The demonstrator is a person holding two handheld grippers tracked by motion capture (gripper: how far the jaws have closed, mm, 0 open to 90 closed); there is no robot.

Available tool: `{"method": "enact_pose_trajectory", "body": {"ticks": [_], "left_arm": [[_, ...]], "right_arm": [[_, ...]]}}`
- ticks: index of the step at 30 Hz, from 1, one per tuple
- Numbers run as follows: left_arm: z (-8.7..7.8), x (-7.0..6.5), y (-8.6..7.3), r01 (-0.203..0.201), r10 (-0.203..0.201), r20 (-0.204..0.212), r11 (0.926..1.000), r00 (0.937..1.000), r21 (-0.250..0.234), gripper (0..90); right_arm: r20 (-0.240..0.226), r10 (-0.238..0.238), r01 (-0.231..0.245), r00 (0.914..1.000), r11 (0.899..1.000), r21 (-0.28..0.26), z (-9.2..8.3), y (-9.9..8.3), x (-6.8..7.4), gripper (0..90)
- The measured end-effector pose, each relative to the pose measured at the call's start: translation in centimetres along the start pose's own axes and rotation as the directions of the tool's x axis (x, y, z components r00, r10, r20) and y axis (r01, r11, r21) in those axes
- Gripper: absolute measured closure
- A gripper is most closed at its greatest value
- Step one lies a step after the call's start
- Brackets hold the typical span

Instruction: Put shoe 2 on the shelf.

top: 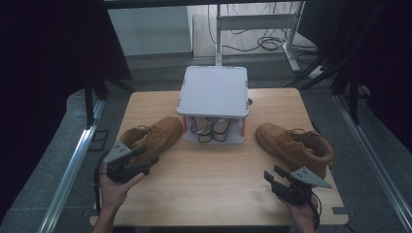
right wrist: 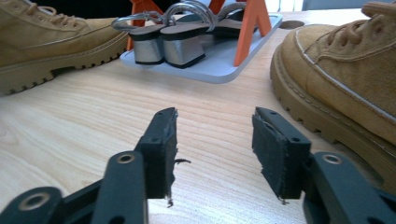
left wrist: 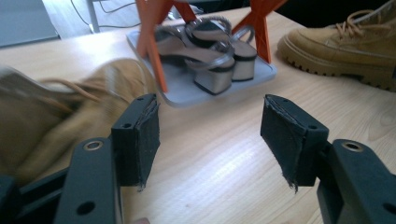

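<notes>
Nearby, tan boots (top: 151,137) (top: 296,143) flanking a two-tier shoe rack (top: 213,91).

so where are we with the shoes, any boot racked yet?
Done: a pair of sandals sits on the rack's bottom shelf. In hand: nothing; both tongs are open, the left tongs beside the left boot, the right tongs near the right boot. Left: both boots are on the table, unracked.

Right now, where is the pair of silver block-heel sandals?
In the high view, the pair of silver block-heel sandals sits on the lower tray of the small grey two-level rack with orange legs, at the table's far middle, between the two tan suede lace-up boots.
</notes>
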State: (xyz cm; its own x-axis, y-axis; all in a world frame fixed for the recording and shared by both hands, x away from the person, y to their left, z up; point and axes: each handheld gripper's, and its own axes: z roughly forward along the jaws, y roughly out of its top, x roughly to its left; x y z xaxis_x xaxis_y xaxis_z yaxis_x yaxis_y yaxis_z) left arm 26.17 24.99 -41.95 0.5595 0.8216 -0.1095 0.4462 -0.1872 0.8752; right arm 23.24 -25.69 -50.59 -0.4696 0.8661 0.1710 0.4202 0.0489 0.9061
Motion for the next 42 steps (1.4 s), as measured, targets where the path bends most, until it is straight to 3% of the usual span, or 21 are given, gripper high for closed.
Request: {"method": "enact_pose_trajectory", "body": {"ticks": [5, 9, 16, 20, 25, 33, 37, 42], "left_arm": [[-1.6, 2.6, 1.5, 0.023, -0.024, -0.053, 0.9995, 0.9983, -0.024, 37.1], [-2.0, 5.2, 2.1, 0.056, -0.058, -0.105, 0.9982, 0.9928, -0.021, 38.0], [-1.2, 8.7, 3.0, 0.095, -0.093, -0.139, 0.9954, 0.9859, 0.009, 39.0], [0.4, 10.0, 3.2, 0.092, -0.081, -0.150, 0.9933, 0.9853, 0.069, 38.9], [1.9, 11.1, 2.7, 0.090, -0.068, -0.163, 0.9874, 0.9843, 0.130, 41.5], [3.4, 11.6, 2.1, 0.058, -0.023, -0.165, 0.9765, 0.9860, 0.208, 47.4], [3.7, 11.8, 2.1, 0.058, -0.028, -0.134, 0.9723, 0.9906, 0.226, 53.2], [4.0, 11.8, 2.4, 0.051, -0.024, -0.099, 0.9582, 0.9948, 0.282, 57.7]], "right_arm": [[0.007, 0.003, -0.003, 1.0000, 1.000, 0.003, 0.1, -0.1, 0.1, 45.5], [0.003, 0.000, 0.000, 1.0000, 1.000, 0.007, 0.2, -0.2, 0.2, 44.8], [-0.009, -0.010, 0.010, 0.9999, 1.000, 0.028, 0.6, -0.4, 0.4, 44.8], [-0.006, -0.007, 0.007, 1.0000, 0.999, 0.034, 0.7, -0.5, 0.3, 44.8], [-0.006, -0.004, 0.004, 1.0000, 0.999, 0.038, 0.7, -0.6, 0.1, 44.8], [-0.007, -0.010, 0.010, 0.9999, 0.999, 0.052, 1.0, -0.8, 0.3, 44.8], [-0.004, -0.013, 0.013, 0.9999, 0.998, 0.059, 1.1, -0.9, 0.3, 44.7], [-0.001, -0.012, 0.012, 0.9999, 0.998, 0.065, 1.2, -0.9, 0.3, 44.8]]}}
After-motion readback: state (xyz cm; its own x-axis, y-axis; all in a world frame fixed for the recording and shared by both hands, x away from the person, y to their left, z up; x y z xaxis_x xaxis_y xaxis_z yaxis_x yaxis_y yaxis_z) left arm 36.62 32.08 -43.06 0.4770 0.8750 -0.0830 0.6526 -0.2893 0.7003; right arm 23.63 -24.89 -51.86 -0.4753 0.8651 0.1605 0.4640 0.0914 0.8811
